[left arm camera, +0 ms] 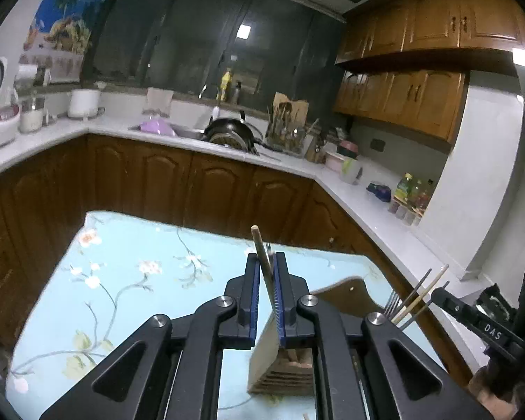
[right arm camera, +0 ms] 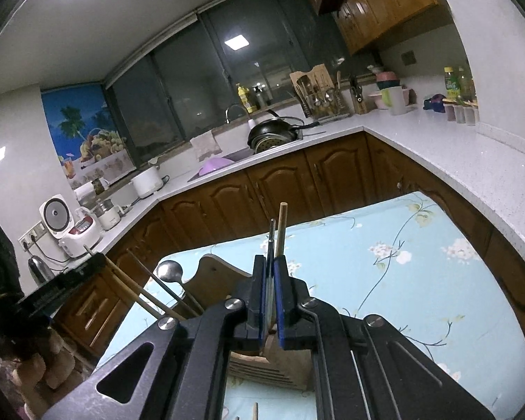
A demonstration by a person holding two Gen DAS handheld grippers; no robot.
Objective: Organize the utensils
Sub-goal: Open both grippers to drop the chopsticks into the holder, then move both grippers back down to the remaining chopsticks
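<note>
The left gripper has its jaws pinched on a wooden chopstick together with a thin metal piece whose kind cannot be told; the chopstick's tip rises above the jaw tips. Below the jaws, at the near edge of the counter with its light blue floral cover, stands a slotted wooden holder. To its right, near the counter's right edge, a fork and several sticks lean up from behind the left gripper's frame, next to the right gripper.

The right gripper has its jaws pressed on a dark metal rod and a second wooden chopstick, both pointing up past the tips. The holder sits under these jaws too. Towards the counter's left edge a spoon and more chopsticks slant up beside a wooden board with a curved top. A hand grips the other gripper's handle at the left of the right wrist view.
</note>
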